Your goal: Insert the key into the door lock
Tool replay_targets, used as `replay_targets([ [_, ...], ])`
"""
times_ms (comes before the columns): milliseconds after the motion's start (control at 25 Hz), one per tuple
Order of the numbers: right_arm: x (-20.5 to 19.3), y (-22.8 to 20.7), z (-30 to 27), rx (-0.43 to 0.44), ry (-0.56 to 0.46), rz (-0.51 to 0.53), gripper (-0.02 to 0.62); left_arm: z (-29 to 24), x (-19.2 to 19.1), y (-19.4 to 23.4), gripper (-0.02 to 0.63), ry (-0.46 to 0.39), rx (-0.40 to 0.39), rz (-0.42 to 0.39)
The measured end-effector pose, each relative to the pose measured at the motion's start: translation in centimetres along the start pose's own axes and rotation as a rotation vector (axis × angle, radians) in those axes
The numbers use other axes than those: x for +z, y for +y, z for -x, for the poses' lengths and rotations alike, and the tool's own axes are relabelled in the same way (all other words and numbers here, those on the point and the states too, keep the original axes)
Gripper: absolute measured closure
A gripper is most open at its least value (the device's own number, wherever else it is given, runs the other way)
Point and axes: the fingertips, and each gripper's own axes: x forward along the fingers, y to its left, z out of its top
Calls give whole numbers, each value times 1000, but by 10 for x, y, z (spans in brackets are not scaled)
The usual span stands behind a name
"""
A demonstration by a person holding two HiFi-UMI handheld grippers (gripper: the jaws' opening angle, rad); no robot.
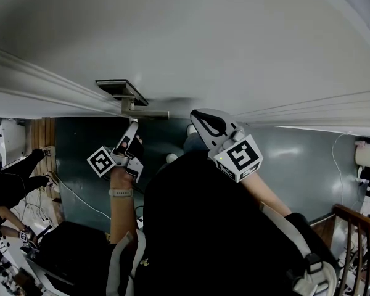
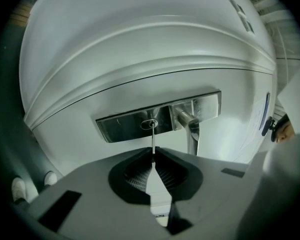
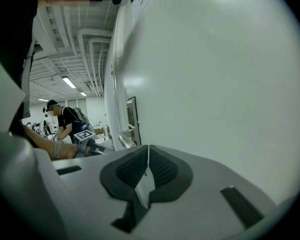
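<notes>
Clamps key (image 2: 153, 140) edge-on in left claw (image 2: 153, 153), 2 pads clenched tight on lower blade. Points blade straight at door lock (image 2: 149, 124), tip touching its opening, looks just entered; depth not readable. Set in shiny metal plate (image 2: 121, 127), lever handle (image 2: 192, 133) just beside lock on that view's right, hanging down toward claw. All mounted on white panelled door (image 2: 140, 54).

From head view, holds left claw up just under handle, marker cube (image 1: 101, 161) on gripper body below, pale wristband (image 1: 120, 192) on forearm behind it.

Holds right claw (image 3: 148, 153) clenched on nothing, 2 pads pressed together, close to flat door face and off to side of lock. In right gripper view, also catches plate edge and handle on door, left gripper and hand reaching toward them, plus 1 person (image 3: 65, 120) with backpack standing far behind. Dark teal floor (image 1: 296, 159) at foot of door in head view.
</notes>
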Motion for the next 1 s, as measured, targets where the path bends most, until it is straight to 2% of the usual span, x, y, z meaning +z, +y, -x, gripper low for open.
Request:
replay_targets([
  [400, 0, 7, -2, -7, -3, -3, 577, -3, 7, 0, 580, -12, -15, 81],
  [840, 1, 11, 3, -34, -5, -10, 577, -18, 20, 0, 580, 14, -28, 108],
  [1000, -2, 11, 5, -44, -7, -16, 577, -21, 20, 0, 580, 24, -55, 121],
])
